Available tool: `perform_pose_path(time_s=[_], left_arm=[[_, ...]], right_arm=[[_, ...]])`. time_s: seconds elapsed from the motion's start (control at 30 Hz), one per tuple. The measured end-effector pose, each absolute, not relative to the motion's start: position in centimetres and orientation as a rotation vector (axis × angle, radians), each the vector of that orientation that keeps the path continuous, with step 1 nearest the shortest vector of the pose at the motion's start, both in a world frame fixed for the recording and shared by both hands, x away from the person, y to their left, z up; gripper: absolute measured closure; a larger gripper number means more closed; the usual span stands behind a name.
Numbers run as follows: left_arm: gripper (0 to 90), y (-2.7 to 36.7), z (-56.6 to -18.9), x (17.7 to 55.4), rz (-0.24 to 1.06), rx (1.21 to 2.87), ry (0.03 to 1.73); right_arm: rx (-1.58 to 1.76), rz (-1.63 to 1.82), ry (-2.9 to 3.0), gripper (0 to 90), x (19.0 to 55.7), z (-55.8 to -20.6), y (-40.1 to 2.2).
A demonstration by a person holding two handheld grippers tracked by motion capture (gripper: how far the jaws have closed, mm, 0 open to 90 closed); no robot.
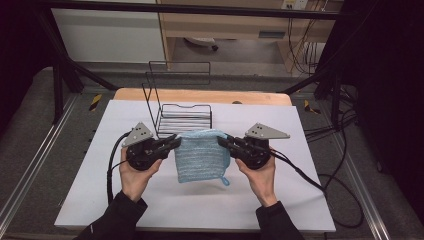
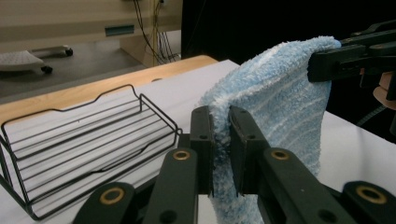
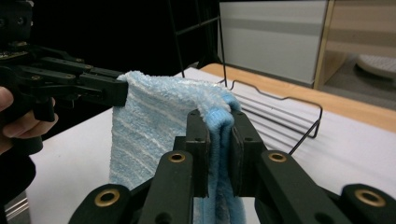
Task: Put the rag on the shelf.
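A: Start at the left. What is the left gripper (image 1: 172,142) doing?

B: Its jaws are clamped on the left top corner of the cloth (image 1: 202,156). The left gripper view has the blue terry pinched tight between them.

A: And the cloth itself?

B: It hangs between the two grippers, raised over the white table (image 1: 90,190), folded double by the look of it, with a small loop dangling at its lower right corner. Its bottom edge seems to touch the table or sit just above it; I cannot tell which.

A: The right gripper (image 1: 223,141)?

B: Closed on the right top corner, same firm pinch.

A: So how far along?

B: I would judge the pick-up done: both corners are held and the cloth is up. The rack (image 1: 184,118) stands just behind it, with nothing on it. If the cloth is meant for the rack, the carry and the placing are left.
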State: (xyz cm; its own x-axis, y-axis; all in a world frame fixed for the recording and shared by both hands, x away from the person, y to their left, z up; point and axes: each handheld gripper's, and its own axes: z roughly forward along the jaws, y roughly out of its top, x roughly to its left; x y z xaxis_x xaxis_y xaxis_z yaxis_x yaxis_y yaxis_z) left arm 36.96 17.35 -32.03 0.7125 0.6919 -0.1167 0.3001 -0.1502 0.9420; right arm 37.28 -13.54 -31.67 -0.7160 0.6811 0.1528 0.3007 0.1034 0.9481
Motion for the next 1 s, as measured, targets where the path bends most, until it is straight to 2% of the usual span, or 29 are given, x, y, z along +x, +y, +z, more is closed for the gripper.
perform_pose_path(time_s=[1.0], left_arm=[[81.3,18.9,-26.4,39.4,0.517,1.545,0.748]], right_arm=[[0.842,1.676,1.828,81.1,38.6,-25.6,-11.1]])
